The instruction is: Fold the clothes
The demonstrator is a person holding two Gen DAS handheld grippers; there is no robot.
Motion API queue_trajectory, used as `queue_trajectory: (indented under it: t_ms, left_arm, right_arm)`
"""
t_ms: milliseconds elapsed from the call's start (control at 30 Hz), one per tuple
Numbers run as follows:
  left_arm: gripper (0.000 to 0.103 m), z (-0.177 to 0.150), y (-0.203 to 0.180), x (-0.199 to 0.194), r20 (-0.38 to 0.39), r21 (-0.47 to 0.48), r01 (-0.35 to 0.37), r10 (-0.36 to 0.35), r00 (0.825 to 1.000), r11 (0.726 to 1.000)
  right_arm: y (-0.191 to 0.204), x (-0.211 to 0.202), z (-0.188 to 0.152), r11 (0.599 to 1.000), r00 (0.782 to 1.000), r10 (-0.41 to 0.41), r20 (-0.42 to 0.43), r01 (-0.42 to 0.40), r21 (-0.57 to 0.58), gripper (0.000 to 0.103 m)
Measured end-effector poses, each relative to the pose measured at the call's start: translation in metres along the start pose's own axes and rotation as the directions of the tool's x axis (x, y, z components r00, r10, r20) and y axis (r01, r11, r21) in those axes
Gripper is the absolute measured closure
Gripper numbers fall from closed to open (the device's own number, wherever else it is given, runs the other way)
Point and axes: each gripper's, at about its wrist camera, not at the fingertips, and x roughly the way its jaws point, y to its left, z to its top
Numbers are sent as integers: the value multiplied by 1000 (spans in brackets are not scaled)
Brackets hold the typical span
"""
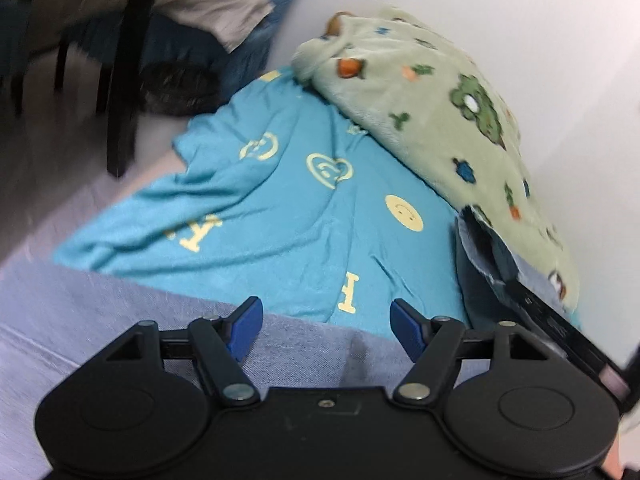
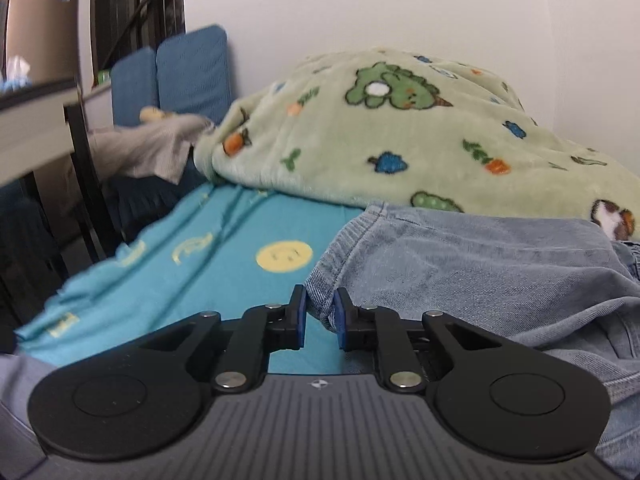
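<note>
A pair of light blue jeans (image 2: 480, 264) lies on the bed over a turquoise sheet (image 2: 192, 264) printed with yellow smileys. My right gripper (image 2: 320, 312) is shut on the hem edge of the jeans. In the left wrist view the jeans (image 1: 480, 256) show as a dark fold at the right, with the right gripper's black body beside them. My left gripper (image 1: 326, 328) is open and empty, above the grey-blue cloth (image 1: 120, 320) at the near edge of the turquoise sheet (image 1: 280, 208).
A green fleece blanket (image 2: 400, 132) with cartoon prints is heaped along the white wall (image 2: 400, 8); it also shows in the left wrist view (image 1: 440, 112). Blue cushions (image 2: 188, 76), a grey garment (image 2: 148, 148) and a table with black legs (image 2: 84, 168) stand at the left.
</note>
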Motion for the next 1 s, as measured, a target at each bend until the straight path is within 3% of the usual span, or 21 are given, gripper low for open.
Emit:
queue_trajectory:
  t_ms: [267, 467, 667, 733, 800, 900, 1000]
  left_arm:
    - [35, -2, 7, 4, 47, -79, 113, -110, 993, 990]
    - [34, -1, 13, 4, 72, -123, 155, -147, 986, 980]
    - [34, -4, 18, 13, 41, -168, 195, -191, 981, 966]
    - [34, -5, 18, 15, 33, -180, 210, -208, 978, 961]
    - [34, -7, 18, 15, 21, -198, 240, -240, 970, 951]
    - [34, -12, 16, 17, -5, -221, 278, -286, 958, 935]
    - [34, -18, 11, 19, -38, -228, 308, -325, 945, 924]
  right_arm:
    - [36, -19, 2, 989, 991, 135, -4, -135, 54, 89]
    - [76, -16, -12, 958, 957, 282, -69, -277, 67, 89]
    - [79, 7, -40, 960, 935, 279, -218, -270, 72, 85]
    - [75, 3, -36, 959, 927, 284, -246, -274, 73, 68]
    - [72, -11, -26, 952, 919, 307, -249, -299, 69, 58]
    - [63, -48, -11, 959, 934, 282, -219, -281, 34, 56]
    - [51, -88, 2, 982, 958, 190, -214, -189, 27, 53]
